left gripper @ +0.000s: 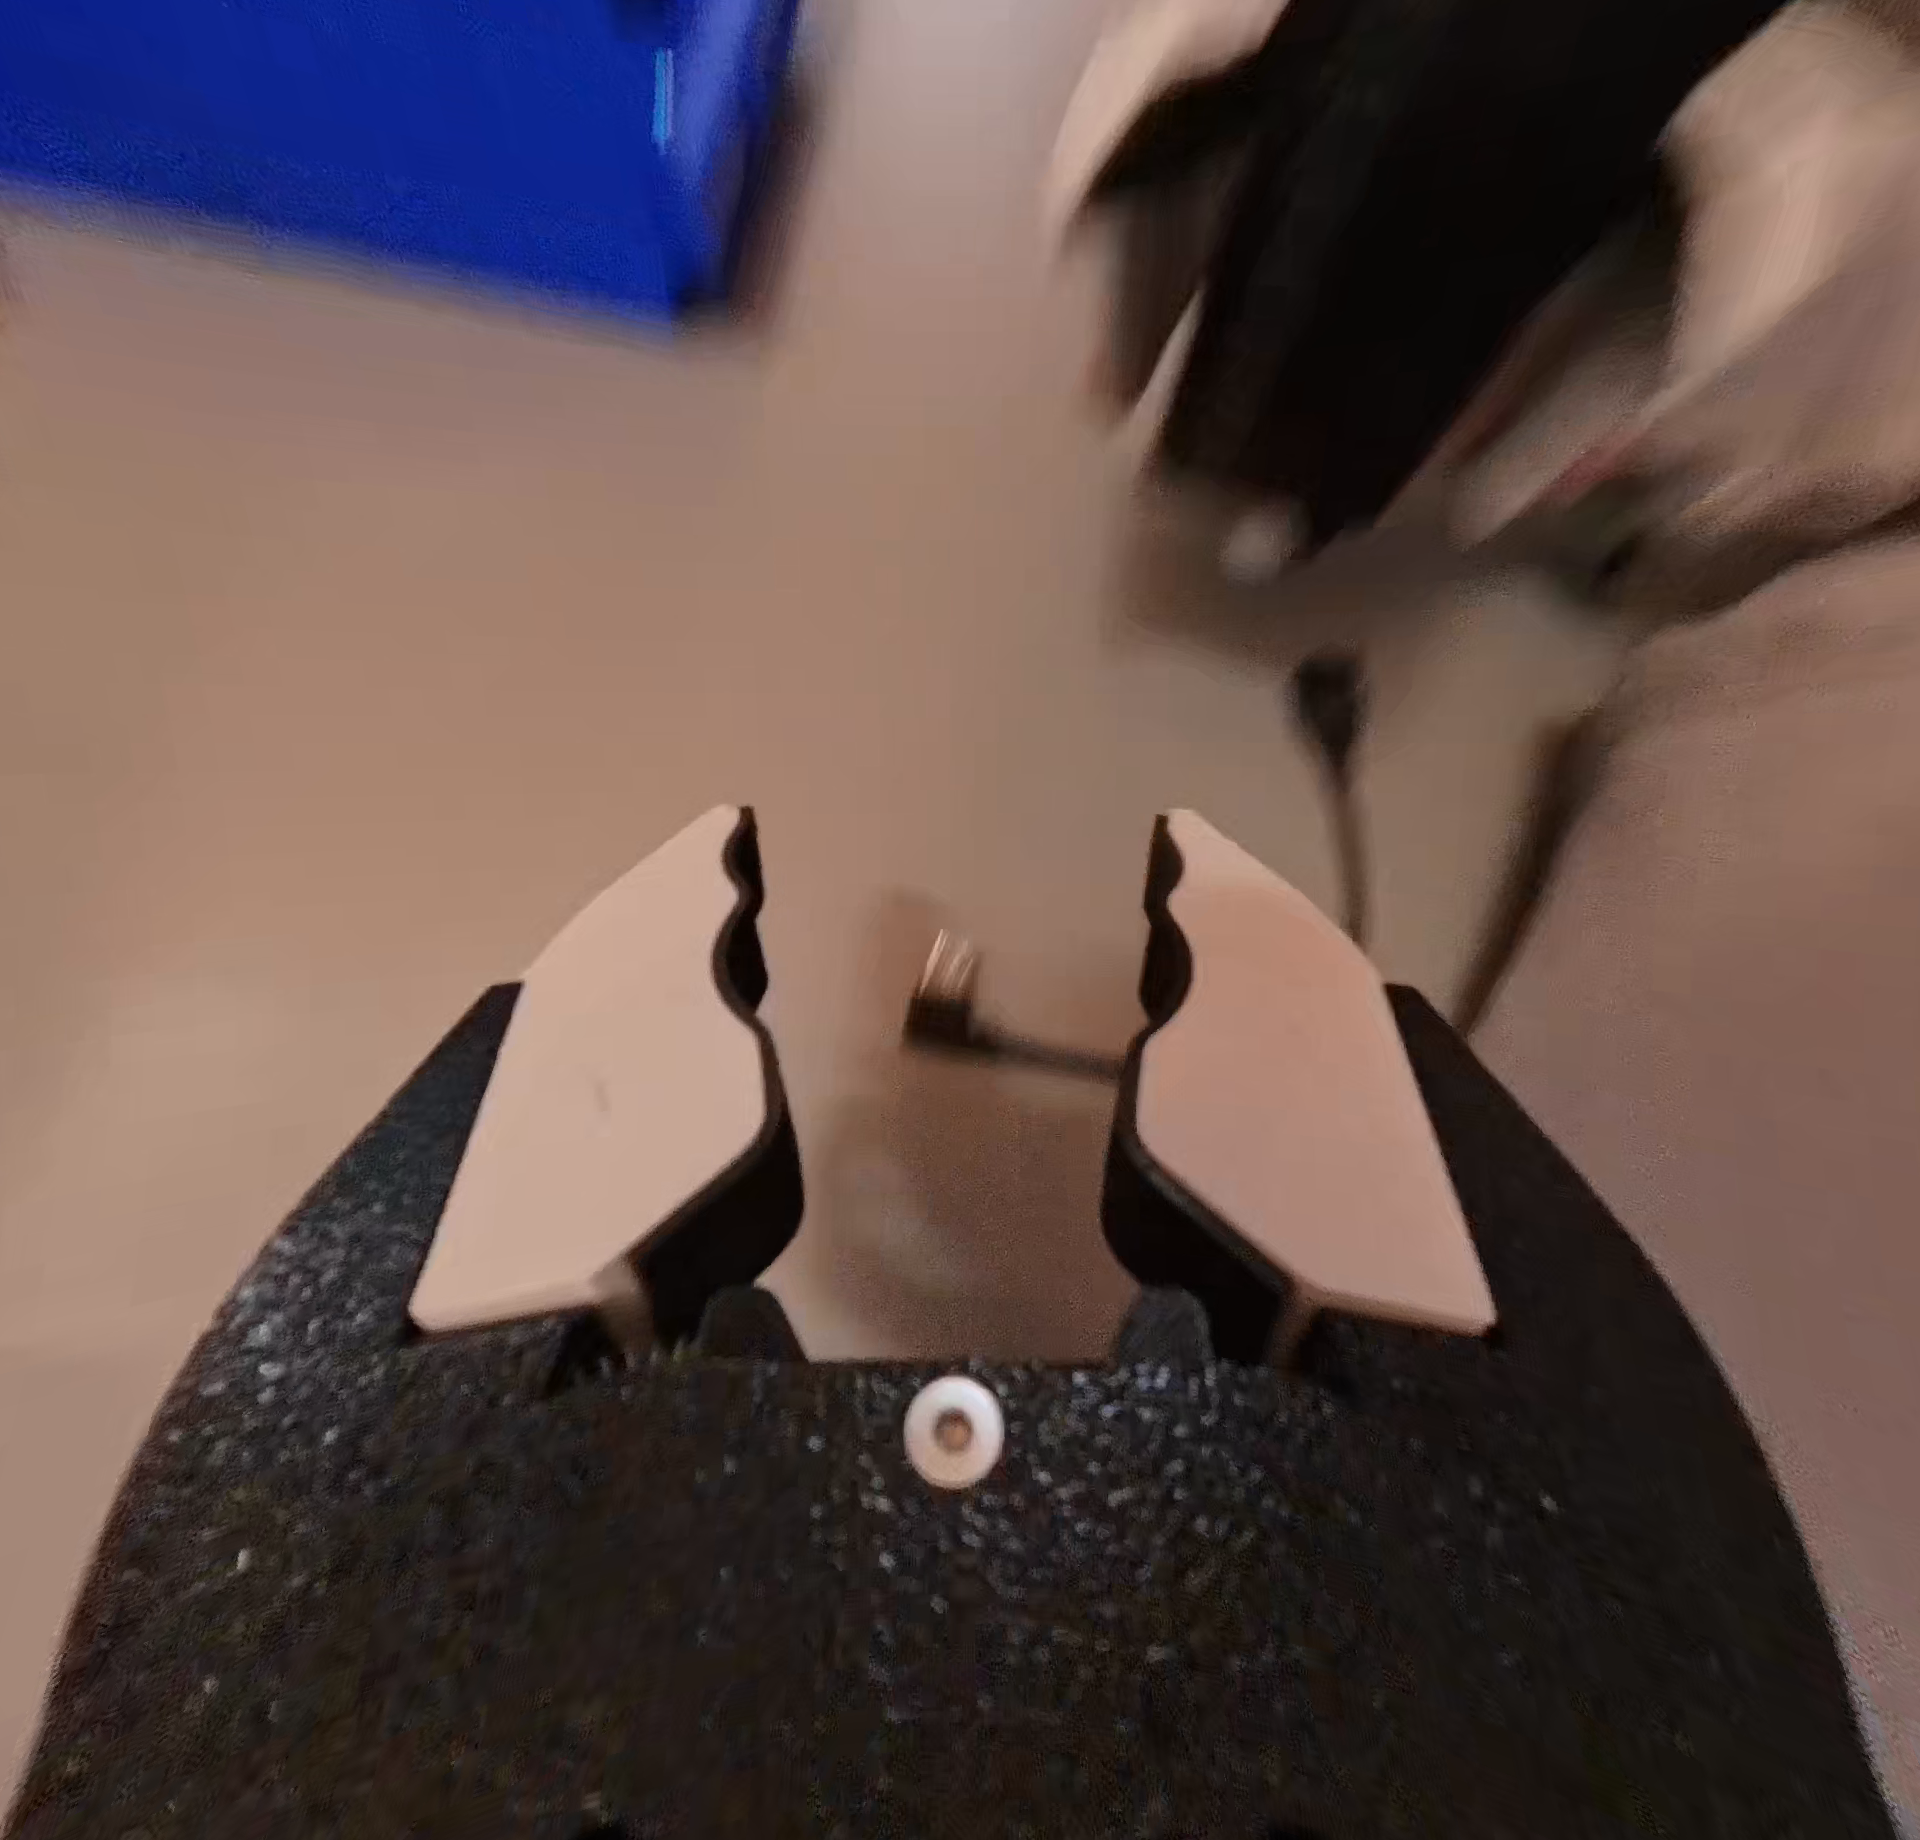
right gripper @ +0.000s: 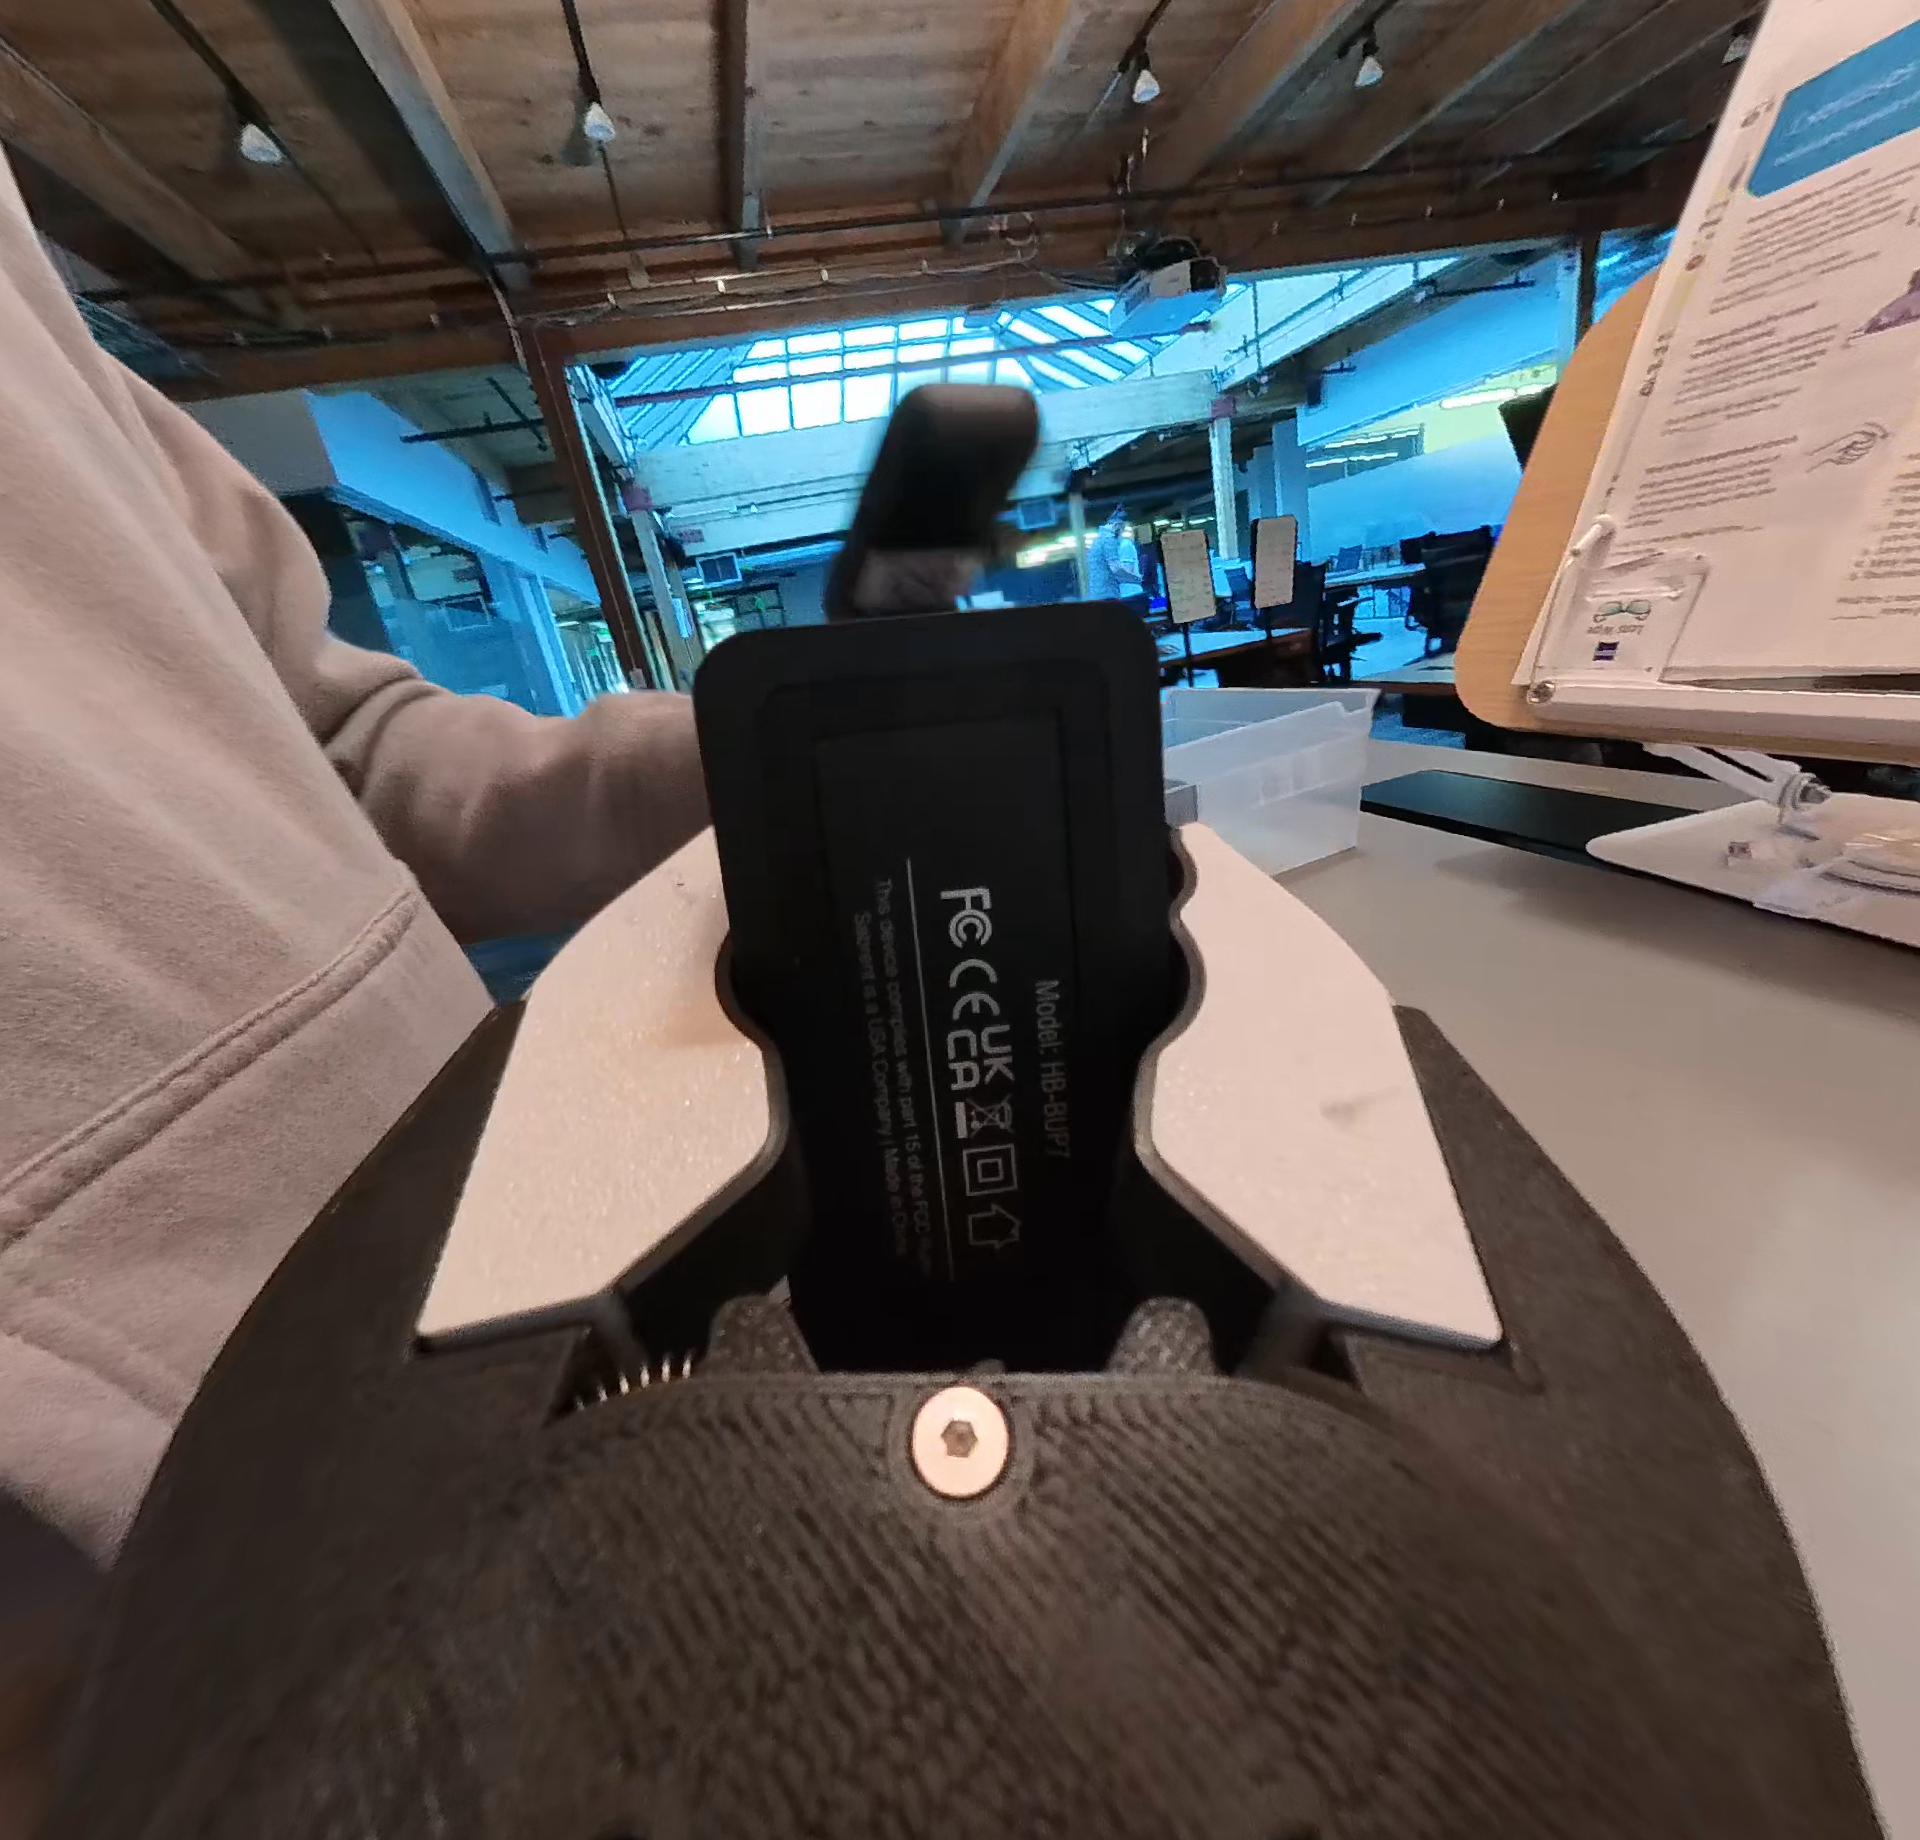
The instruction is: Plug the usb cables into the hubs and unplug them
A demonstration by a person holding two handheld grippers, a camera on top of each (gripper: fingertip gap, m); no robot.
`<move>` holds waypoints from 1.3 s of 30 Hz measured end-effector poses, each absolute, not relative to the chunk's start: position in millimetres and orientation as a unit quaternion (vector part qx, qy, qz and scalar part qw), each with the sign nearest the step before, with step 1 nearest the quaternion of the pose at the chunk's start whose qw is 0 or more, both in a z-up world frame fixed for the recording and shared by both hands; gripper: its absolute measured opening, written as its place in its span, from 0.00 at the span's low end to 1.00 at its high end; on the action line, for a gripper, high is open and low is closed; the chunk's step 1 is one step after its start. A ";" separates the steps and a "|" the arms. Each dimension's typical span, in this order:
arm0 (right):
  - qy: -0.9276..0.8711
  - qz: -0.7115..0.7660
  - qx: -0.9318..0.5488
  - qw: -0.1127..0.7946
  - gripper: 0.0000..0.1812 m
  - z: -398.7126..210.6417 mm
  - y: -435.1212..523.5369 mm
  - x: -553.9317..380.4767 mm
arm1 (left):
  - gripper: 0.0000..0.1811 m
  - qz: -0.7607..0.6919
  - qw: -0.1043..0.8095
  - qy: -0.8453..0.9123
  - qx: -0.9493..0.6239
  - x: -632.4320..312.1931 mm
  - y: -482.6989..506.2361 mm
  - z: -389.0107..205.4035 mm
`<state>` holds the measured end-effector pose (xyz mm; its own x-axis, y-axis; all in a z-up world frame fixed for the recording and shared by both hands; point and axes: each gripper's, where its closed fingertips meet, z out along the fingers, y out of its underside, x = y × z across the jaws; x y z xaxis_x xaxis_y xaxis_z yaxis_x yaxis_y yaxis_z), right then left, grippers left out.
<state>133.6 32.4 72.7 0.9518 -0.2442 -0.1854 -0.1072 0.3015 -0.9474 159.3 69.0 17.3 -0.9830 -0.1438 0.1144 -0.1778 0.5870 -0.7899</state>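
Observation:
My left gripper (left gripper: 954, 834) is open and empty, pointing down at the tan table. A black USB plug with a metal tip (left gripper: 948, 990) lies on the table between and below its fingers, its cable running off to the right. The right gripper with the black hub (left gripper: 1340, 232) shows blurred at the upper right, with thin cables (left gripper: 1351, 834) hanging from it. My right gripper (right gripper: 951, 855) is shut on the black USB hub (right gripper: 935, 917), held upright with its printed underside facing the camera. A blurred black plug (right gripper: 935, 491) sticks out above the hub's top edge.
A blue bin (left gripper: 395, 97) stands at the far left of the table. A clear plastic box (right gripper: 1262, 782), a wooden stand with printed sheets (right gripper: 1714, 419) and a black pad (right gripper: 1517, 803) are to the right. A person's beige sleeve (right gripper: 208, 751) fills the left.

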 end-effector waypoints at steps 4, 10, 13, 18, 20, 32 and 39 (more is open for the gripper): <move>0.145 -0.040 -0.607 0.781 0.41 72.5 45.8 134.7 | 0.42 0.560 -0.021 -0.828 0.023 129.6 28.3 99.7; 0.115 -0.038 -0.658 0.744 0.40 70.1 70.6 128.0 | 0.34 0.505 -0.012 -0.863 0.003 117.4 10.6 82.9; 0.111 -0.056 -0.691 0.712 0.40 61.0 72.8 126.8 | 0.32 0.498 -0.022 -0.866 -0.018 116.0 12.6 79.1; 0.117 -0.026 -0.709 0.695 0.42 58.9 78.1 123.8 | 0.32 0.483 -0.034 -0.874 -0.050 114.2 12.6 84.7; 0.126 -0.027 -0.706 0.696 0.43 61.9 78.2 126.1 | 0.32 0.486 -0.040 -0.871 -0.054 115.9 12.5 90.8; 0.150 -0.026 -0.745 0.649 0.49 47.7 85.8 128.3 | 0.32 0.498 -0.030 -0.862 -0.094 114.0 13.1 99.3; 0.140 -0.015 -0.732 0.667 0.44 53.0 86.8 125.5 | 0.32 0.520 -0.001 -0.852 -0.061 115.6 14.0 104.5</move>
